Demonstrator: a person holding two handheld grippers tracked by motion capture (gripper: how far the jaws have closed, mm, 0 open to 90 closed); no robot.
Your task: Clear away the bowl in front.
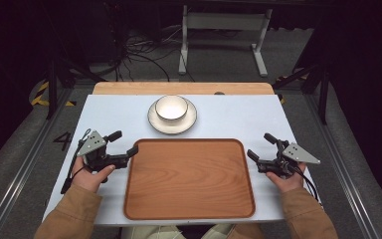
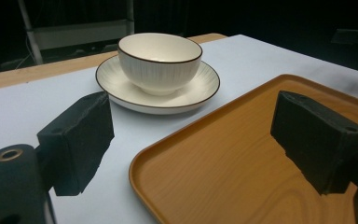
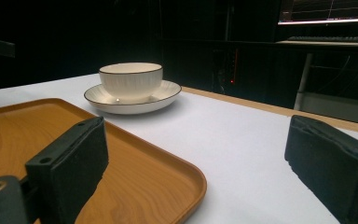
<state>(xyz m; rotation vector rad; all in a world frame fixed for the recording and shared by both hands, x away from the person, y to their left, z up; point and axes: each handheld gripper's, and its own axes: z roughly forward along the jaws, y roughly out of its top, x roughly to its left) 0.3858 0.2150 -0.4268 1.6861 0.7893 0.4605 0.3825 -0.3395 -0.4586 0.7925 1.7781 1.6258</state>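
Left claw: black two-jaw unit with a grey three-cornered plate on top, jaws spread wide, nothing between them. It sits just beside the left rim of the rounded-rectangle wooden tray, near the tray's far-left corner. In the left gripper view one jaw hangs over the tray's corner area and the other over the bare tabletop; neither pad touches the tray as far as I can tell.

Right claw: same build, jaws also wide, nothing gripped. It sits just beside the tray's right rim, toward the far-right corner. In the right gripper view one jaw stands above the tray edge and the other above the white surface.

Each claw is held by a hand in a tan sleeve, left hand and right hand, both at the tray's sides.

The tray lies flat on the white tabletop, at its middle on the near side, nothing in it.

White ribbed ceramic bowl with a dark rim stands upright on a matching white saucer plate, just beyond the tray's far edge, centred on it, apart from the tray. Bowl looks empty in the left gripper view.

A bare wooden strip of the tabletop runs along the far side, behind the plate.
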